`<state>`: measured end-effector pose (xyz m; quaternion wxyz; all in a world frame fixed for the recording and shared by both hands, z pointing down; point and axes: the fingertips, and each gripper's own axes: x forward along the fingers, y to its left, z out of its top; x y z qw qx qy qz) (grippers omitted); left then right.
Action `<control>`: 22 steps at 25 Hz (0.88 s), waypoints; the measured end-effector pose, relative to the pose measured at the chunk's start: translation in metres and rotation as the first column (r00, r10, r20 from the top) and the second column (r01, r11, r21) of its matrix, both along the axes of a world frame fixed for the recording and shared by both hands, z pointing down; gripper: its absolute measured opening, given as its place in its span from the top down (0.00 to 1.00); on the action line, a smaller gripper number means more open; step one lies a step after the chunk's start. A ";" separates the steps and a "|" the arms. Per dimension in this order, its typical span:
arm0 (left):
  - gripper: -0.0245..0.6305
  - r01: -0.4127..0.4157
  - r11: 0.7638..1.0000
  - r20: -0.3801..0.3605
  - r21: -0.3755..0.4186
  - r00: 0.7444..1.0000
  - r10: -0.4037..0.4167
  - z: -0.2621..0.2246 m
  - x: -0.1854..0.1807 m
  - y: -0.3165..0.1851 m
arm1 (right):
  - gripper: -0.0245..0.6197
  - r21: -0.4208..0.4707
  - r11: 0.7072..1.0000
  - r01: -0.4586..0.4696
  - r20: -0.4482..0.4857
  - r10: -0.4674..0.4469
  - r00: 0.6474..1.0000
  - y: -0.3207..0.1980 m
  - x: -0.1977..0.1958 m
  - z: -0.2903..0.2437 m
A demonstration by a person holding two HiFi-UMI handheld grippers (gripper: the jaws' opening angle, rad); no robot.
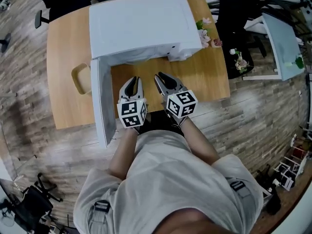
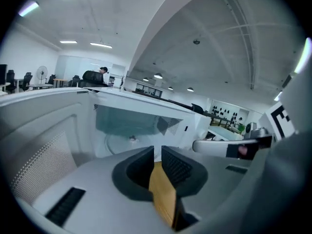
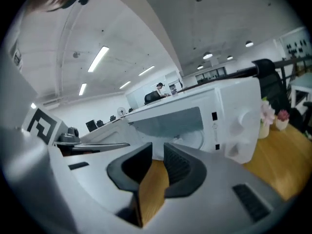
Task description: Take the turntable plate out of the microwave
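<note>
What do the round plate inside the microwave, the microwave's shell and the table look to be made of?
Turntable plate: probably glass; pale, translucent, with a smooth sheen.
Microwave: smooth white casing, painted metal or plastic; cannot tell which.
Table: wood or wood-look laminate; warm brown with faint grain.

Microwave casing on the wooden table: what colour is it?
White all over; the boxy microwave shows best in the head view.

Left gripper [image 1: 134, 80] and right gripper [image 1: 161, 76] face the open microwave [image 1: 141, 23] on a table [image 1: 207, 79].
</note>
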<state>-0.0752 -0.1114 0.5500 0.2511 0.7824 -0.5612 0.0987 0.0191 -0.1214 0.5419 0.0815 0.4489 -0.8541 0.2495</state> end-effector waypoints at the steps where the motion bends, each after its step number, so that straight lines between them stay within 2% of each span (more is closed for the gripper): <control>1: 0.87 0.024 1.000 0.006 -0.009 1.000 -0.024 0.005 -0.003 -0.006 | 0.84 -0.029 1.000 0.012 0.028 -0.011 1.000 -0.007 -0.002 0.006; 6: 0.87 0.123 0.990 0.033 -0.072 0.992 -0.121 0.031 -0.010 -0.033 | 0.83 -0.136 0.986 0.092 0.056 -0.085 0.995 -0.031 -0.005 0.041; 12: 0.87 0.210 0.963 0.004 -0.170 0.977 -0.212 0.075 -0.012 -0.057 | 0.83 -0.271 0.952 0.143 0.085 -0.124 0.989 -0.056 -0.005 0.092; 17: 0.86 0.249 0.934 -0.032 -0.255 0.964 -0.265 0.108 -0.024 -0.064 | 0.82 -0.376 0.919 0.116 0.124 -0.074 0.990 -0.069 -0.017 0.126; 22: 0.80 0.253 0.915 -0.100 -0.315 0.950 -0.297 0.127 -0.031 -0.071 | 0.80 -0.424 0.902 0.084 0.135 -0.029 0.990 -0.077 -0.027 0.139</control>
